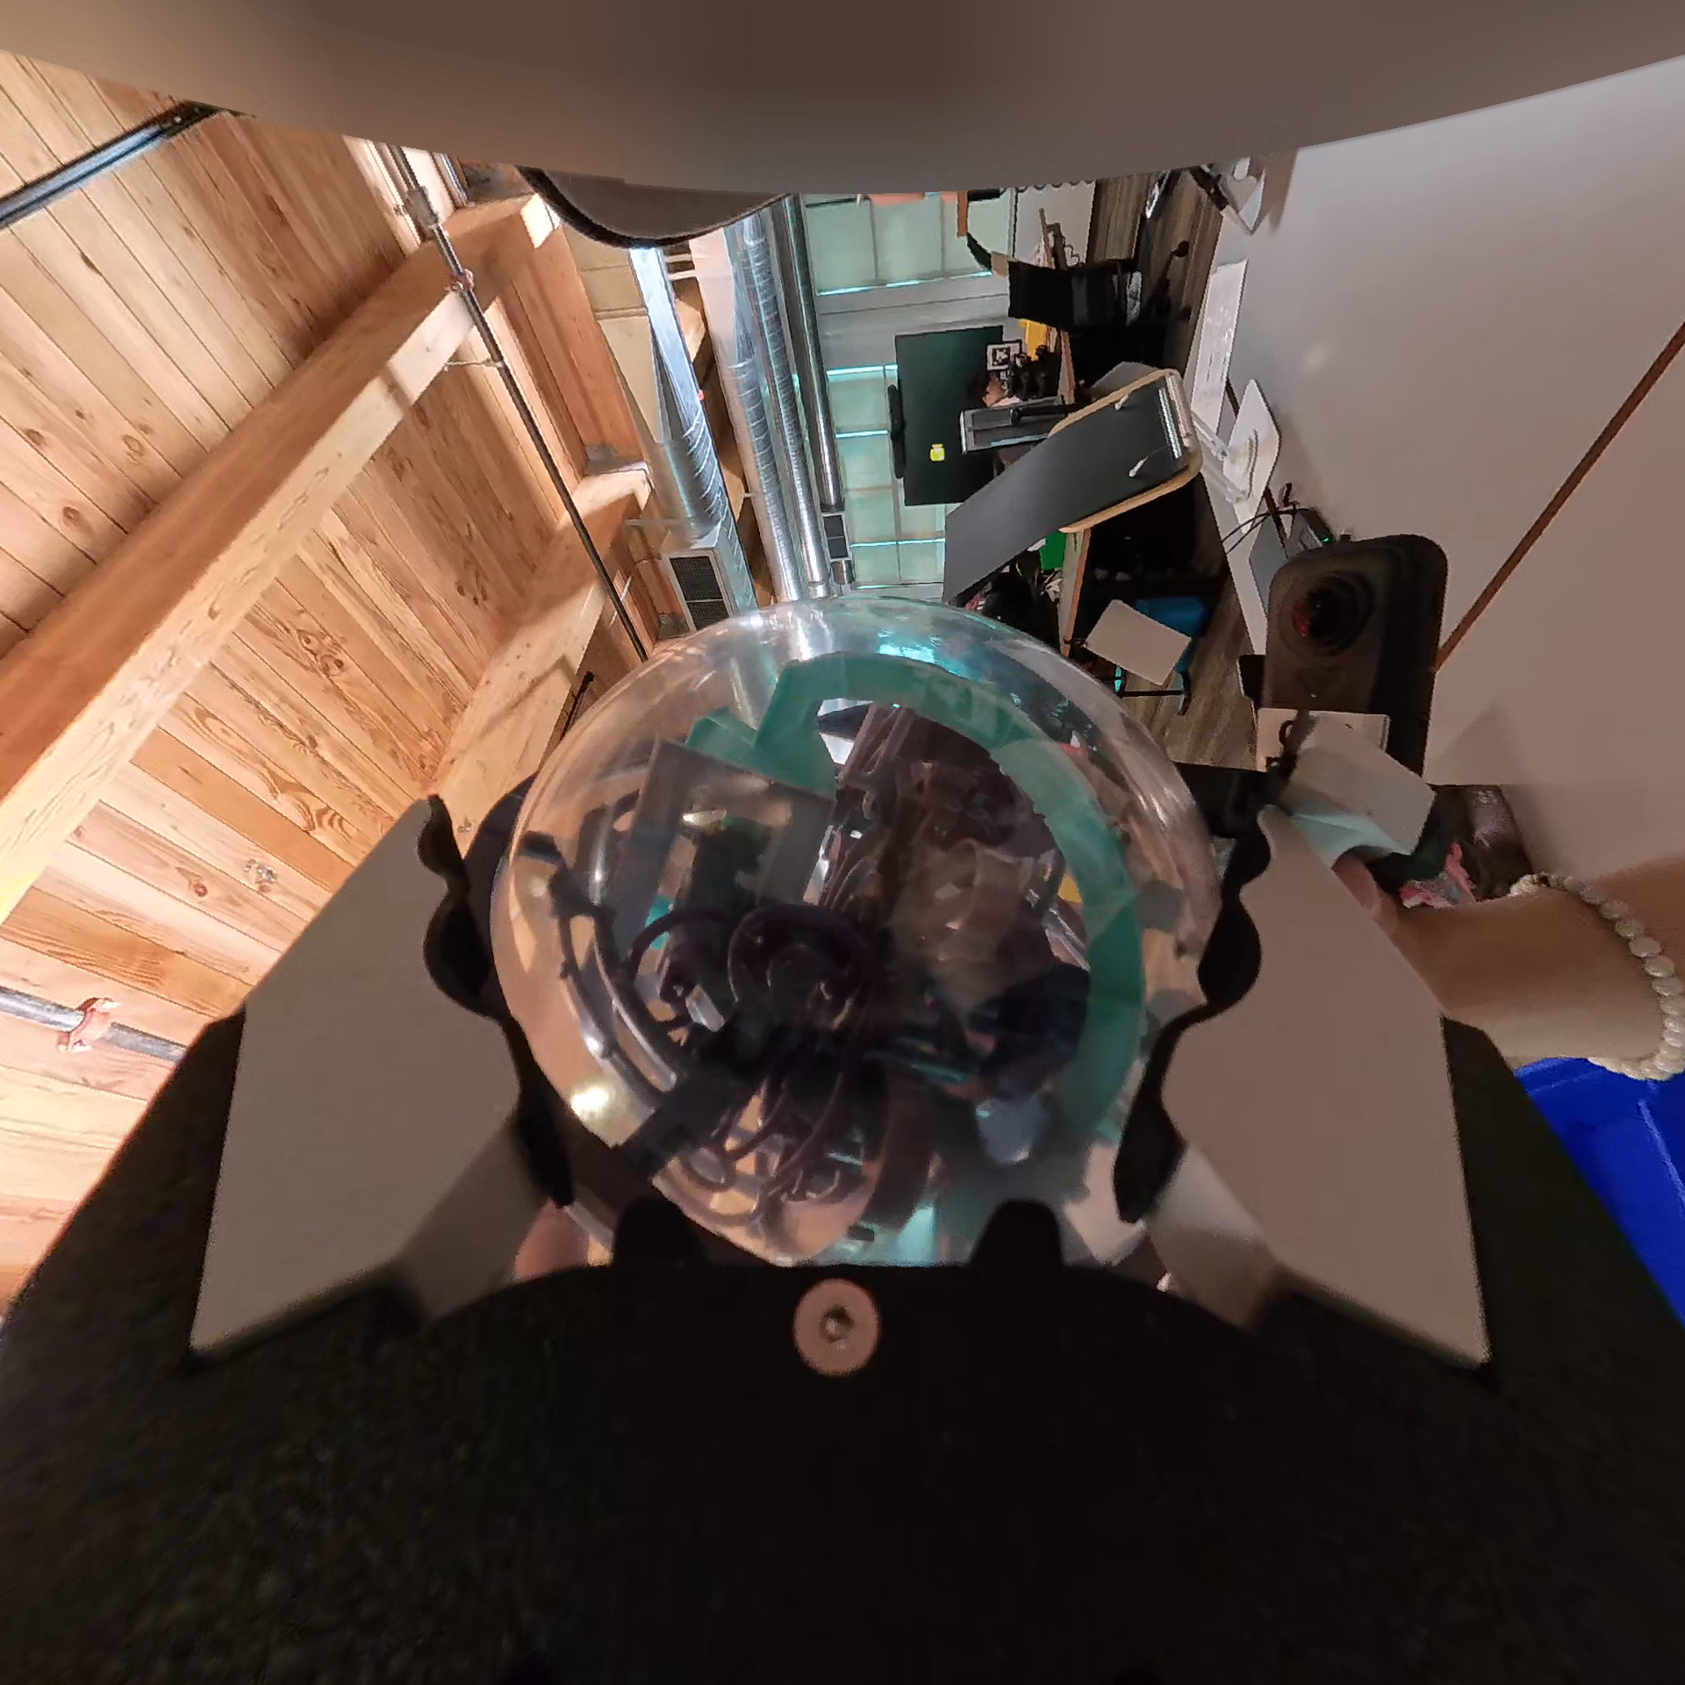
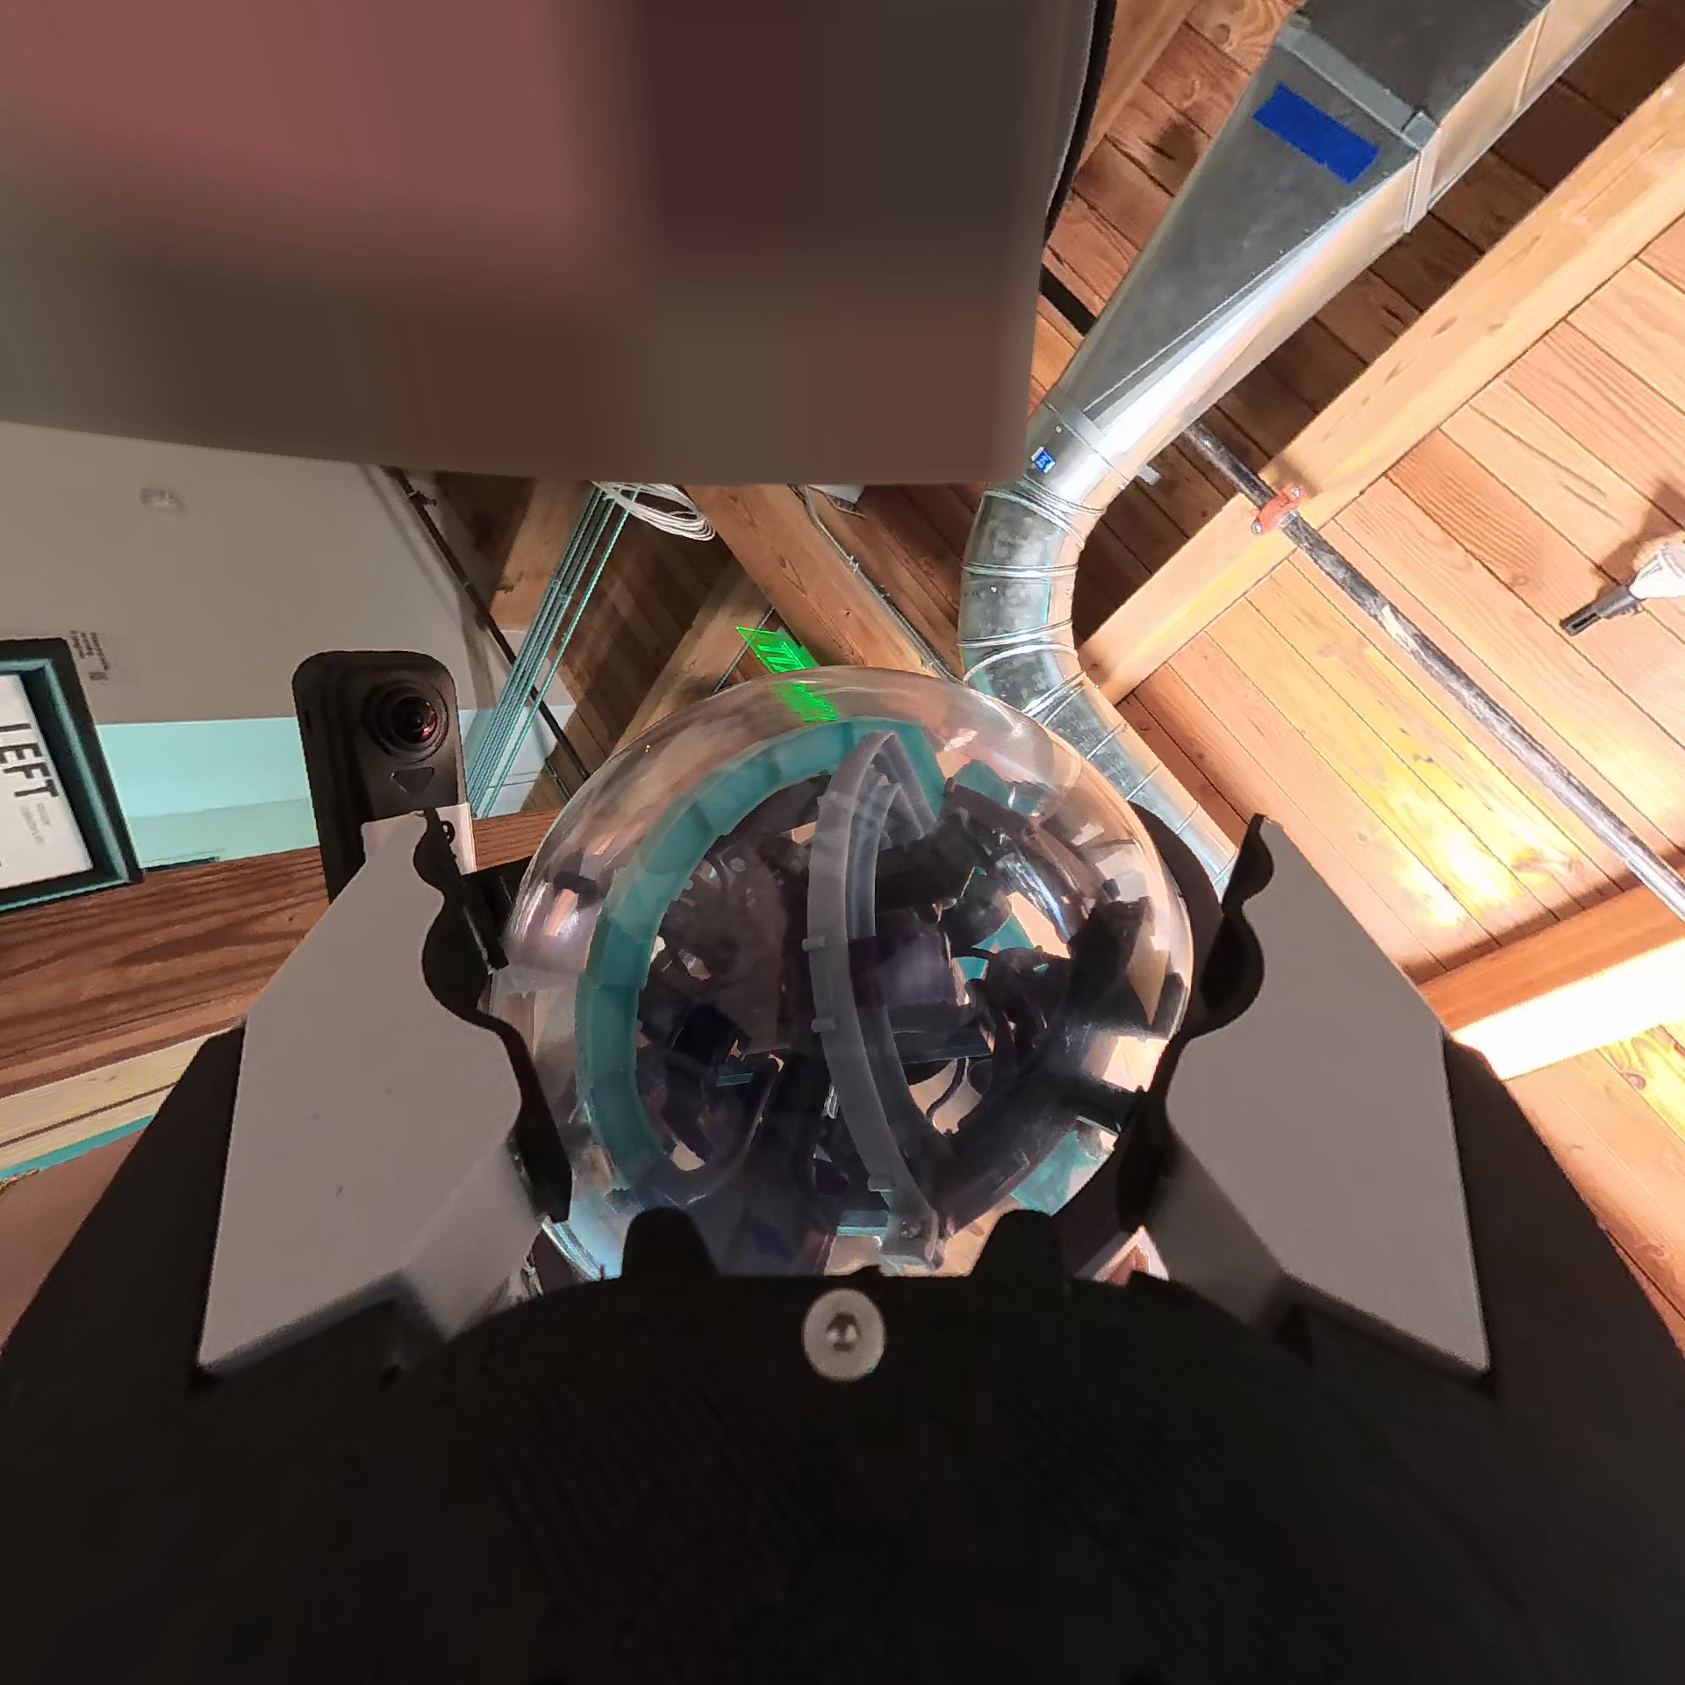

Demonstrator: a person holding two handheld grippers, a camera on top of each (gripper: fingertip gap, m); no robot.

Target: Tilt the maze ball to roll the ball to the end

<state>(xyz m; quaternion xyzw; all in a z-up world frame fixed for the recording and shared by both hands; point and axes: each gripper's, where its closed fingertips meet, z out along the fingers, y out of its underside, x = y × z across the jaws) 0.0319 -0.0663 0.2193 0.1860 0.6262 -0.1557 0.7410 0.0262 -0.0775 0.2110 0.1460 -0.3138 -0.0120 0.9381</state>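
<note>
The maze ball (image 1: 857,930) is a clear sphere with teal, grey and dark purple tracks inside. It is held up in the air towards the ceiling. My left gripper (image 1: 848,848) is shut on it, with the black pads (image 1: 465,912) pressing on both of its sides. In the right wrist view the same ball (image 2: 839,957) sits between the fingers of my right gripper (image 2: 848,875), whose pads (image 2: 1231,921) also press on it. Each view shows the other gripper's camera beside the ball (image 1: 1349,629) (image 2: 383,729). I cannot make out the small ball inside the maze.
A wooden plank ceiling with beams (image 1: 228,547) and metal ducts (image 2: 1185,383) fills the background. A hand with a bead bracelet (image 1: 1550,966) holds the other gripper at the right, above a blue bin (image 1: 1605,1149). A framed sign (image 2: 46,775) hangs on the wall.
</note>
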